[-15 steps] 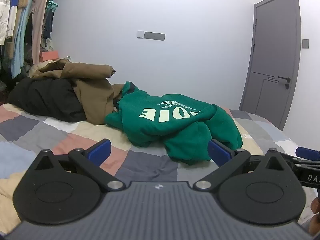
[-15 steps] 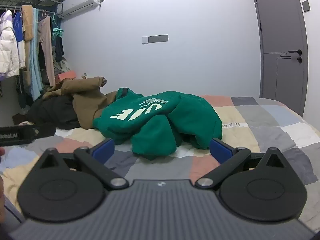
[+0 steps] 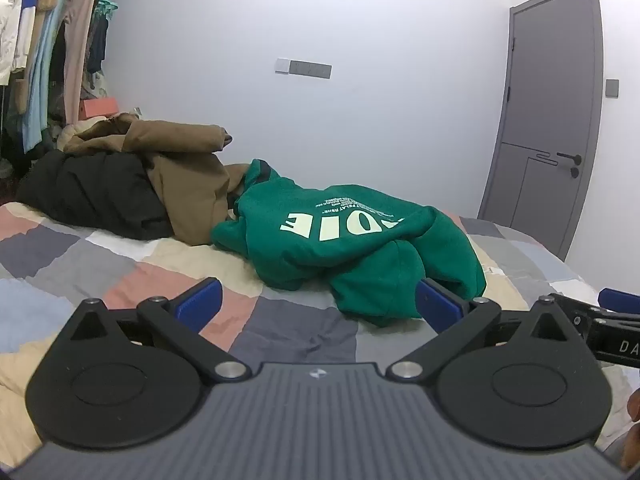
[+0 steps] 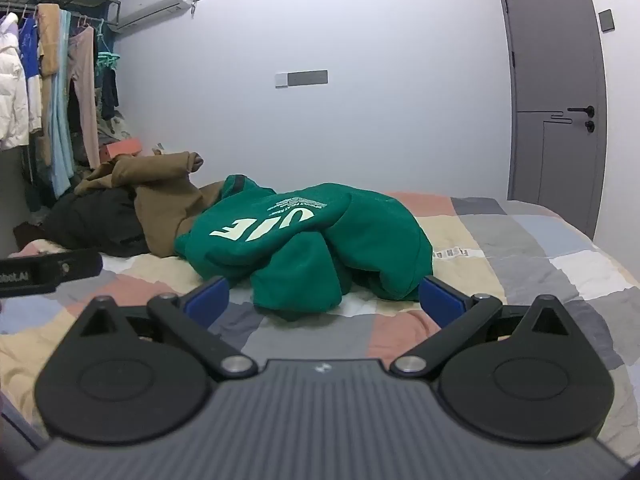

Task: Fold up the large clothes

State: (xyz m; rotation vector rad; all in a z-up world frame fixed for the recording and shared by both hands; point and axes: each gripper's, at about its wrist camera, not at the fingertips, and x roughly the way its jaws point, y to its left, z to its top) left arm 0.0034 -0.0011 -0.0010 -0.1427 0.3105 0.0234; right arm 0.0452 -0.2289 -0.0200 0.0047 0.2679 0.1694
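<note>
Left gripper (image 3: 318,306) and right gripper (image 4: 324,300): jaws spread wide, nothing between them, both low over the patchwork bedspread (image 3: 132,264). Green sweatshirt (image 3: 344,248) crumpled mid-bed just ahead, untouched. Brown coat (image 3: 188,172) and black jacket (image 3: 96,192) piled behind, at its left.

The sweatshirt (image 3: 352,248) sits crumpled on the bed (image 3: 120,272), dead ahead at twelve o'clock. Touching it at ten o'clock is the coat (image 3: 188,168), draped over the jacket (image 3: 92,192) further toward nine. Hanging clothes (image 3: 48,48) line the rail behind that heap. The door (image 3: 548,120) stands at two o'clock, beyond the bed's far corner.
</note>
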